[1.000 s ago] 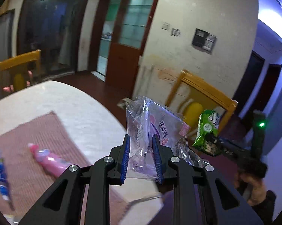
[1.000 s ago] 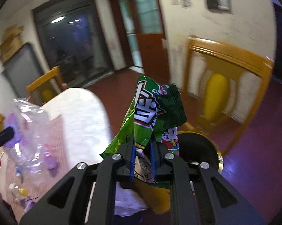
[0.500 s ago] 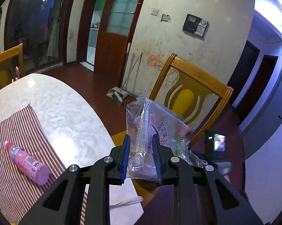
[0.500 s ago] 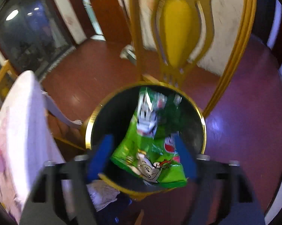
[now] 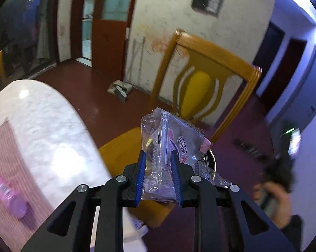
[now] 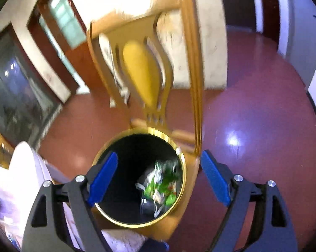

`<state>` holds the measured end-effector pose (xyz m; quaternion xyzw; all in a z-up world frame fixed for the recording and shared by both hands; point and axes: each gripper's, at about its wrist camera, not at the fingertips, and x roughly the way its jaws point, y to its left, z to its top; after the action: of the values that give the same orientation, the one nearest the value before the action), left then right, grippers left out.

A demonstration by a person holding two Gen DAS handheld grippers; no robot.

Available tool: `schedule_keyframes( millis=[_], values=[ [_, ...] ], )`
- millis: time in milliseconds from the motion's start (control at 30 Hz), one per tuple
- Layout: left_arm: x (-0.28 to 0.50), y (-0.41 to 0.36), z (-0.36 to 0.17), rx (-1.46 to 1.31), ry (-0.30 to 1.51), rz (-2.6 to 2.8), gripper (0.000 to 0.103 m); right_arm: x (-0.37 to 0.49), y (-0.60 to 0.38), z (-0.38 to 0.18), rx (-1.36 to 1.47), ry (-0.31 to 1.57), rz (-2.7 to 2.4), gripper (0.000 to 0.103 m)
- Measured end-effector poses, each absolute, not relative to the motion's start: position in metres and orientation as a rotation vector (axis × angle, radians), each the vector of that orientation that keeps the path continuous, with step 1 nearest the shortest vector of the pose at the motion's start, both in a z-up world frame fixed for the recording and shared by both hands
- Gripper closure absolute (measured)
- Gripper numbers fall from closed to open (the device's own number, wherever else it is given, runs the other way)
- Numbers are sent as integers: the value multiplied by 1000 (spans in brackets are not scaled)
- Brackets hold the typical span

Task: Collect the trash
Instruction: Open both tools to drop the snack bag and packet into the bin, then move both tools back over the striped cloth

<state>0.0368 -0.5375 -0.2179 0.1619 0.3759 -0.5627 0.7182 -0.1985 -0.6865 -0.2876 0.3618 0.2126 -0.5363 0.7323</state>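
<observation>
My left gripper is shut on a clear plastic wrapper with pink and purple print, held over the yellow chair seat beside the table. My right gripper hovers above a black bin with a gold rim; its jaws are opening and nothing is between them. A green snack bag lies blurred deep inside the bin. Behind the wrapper, part of the bin rim shows in the left wrist view.
A yellow wooden chair carries the bin on its seat. The white marble table with a striped mat holds a pink bottle. A person's hand grips the right tool. Red floor spreads around.
The right gripper went from shut on the green snack bag to wide open, and the bag fell into the bin. Both grippers moved down and toward the chair; the left kept its wrapper.
</observation>
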Motion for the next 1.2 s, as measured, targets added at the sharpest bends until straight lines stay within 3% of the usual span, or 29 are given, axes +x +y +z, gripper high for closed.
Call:
schedule_keyframes(
  millis=[267,300,333,433,833,900,1100,1200],
  values=[
    [11,-621,-281,412,934,-1262,76,-227,-683,-254,746,370,-1168,21],
    [10,-624,-284,406,937,-1255,45,-230,-682,-255,748,368,-1169,21],
    [9,-626,-286,388,951,-1249,21,-233,-680,-255,751,364,-1168,21],
    [6,-624,-283,367,943,-1227,13,-243,-680,-251,759,344,-1169,21],
    [6,-605,-258,359,844,-1220,11,-236,-667,-235,723,319,-1143,20],
    [8,-594,-250,351,818,-1203,6,-232,-663,-230,712,317,-1146,17],
    [24,-558,-222,323,730,-1125,6,-212,-643,-213,654,301,-1128,12],
    [35,-535,-209,298,701,-1097,6,-200,-628,-201,614,277,-1113,5]
  ],
)
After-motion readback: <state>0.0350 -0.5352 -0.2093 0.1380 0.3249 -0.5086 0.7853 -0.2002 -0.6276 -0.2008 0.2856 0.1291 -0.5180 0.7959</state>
